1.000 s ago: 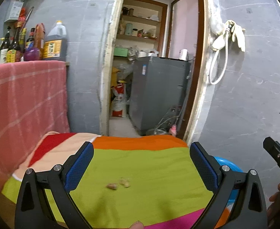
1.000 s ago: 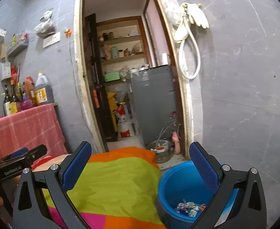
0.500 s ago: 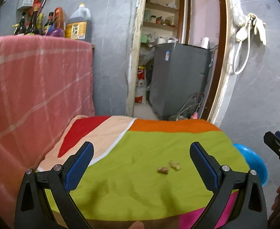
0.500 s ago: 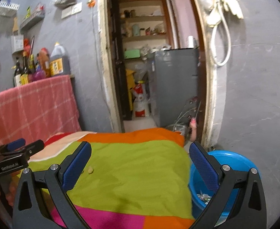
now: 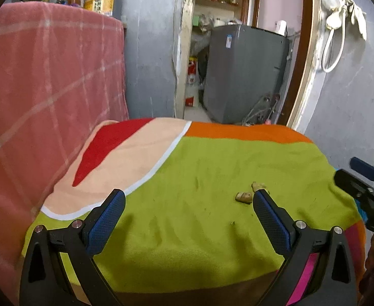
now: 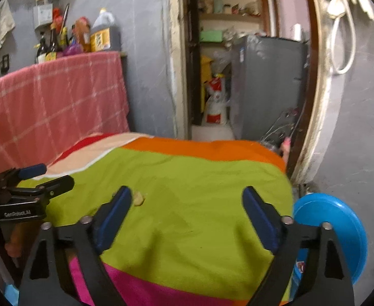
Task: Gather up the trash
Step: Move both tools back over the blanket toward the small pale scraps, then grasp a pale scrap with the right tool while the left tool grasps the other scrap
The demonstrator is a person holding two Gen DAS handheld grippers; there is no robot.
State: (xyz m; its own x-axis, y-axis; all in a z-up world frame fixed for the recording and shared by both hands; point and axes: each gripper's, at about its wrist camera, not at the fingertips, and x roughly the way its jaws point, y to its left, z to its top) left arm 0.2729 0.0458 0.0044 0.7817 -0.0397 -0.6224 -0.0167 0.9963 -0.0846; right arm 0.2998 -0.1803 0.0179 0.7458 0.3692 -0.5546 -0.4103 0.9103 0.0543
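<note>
1. Currently, left wrist view: left gripper [image 5: 187, 199] spread wide and empty above the green blanket [image 5: 212, 229]. Two tan scraps [image 5: 243, 196] lie right of centre, just beside its right finger. Step in hand: reaching for the scraps.
2. Right wrist view: right gripper [image 6: 187, 196] also spread and empty; blue bucket [image 6: 339, 229] at lower right. Next move likely calls for centring over one scrap, then closing.
</note>
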